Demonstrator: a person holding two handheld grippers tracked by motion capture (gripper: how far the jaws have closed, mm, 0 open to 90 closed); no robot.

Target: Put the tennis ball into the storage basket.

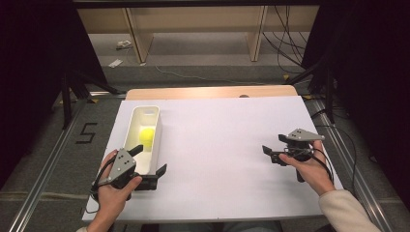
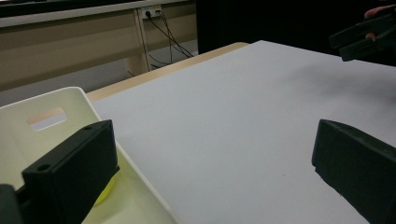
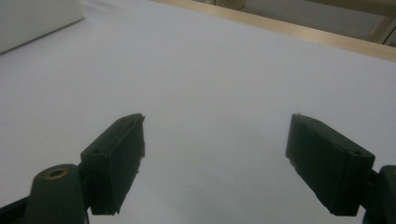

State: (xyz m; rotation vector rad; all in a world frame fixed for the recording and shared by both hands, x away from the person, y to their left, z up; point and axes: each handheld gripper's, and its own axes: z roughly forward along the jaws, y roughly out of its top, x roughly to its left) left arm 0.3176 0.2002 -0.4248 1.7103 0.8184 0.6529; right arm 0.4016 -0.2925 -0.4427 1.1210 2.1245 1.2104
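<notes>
A long white bin (image 1: 155, 126) lies on the left of the white board (image 1: 217, 135), with a yellow ball (image 1: 147, 136) inside it. My left gripper (image 1: 152, 157) is open and straddles the bin's near right wall, one jaw inside the bin and the other outside over the board. In the left gripper view, the gripper (image 2: 212, 140) has the bin (image 2: 70, 105) at its left jaw, and a sliver of the ball (image 2: 106, 193) shows behind that jaw. My right gripper (image 1: 273, 143) is open above the right of the board, nothing between its jaws (image 3: 215, 158).
A wooden table edge (image 1: 208, 92) runs along the far side of the board. Beyond it are shelf legs and cables on the floor (image 1: 285, 48). The bin's corner (image 3: 37, 18) shows far off in the right gripper view. The other gripper (image 2: 364, 35) appears in the left gripper view.
</notes>
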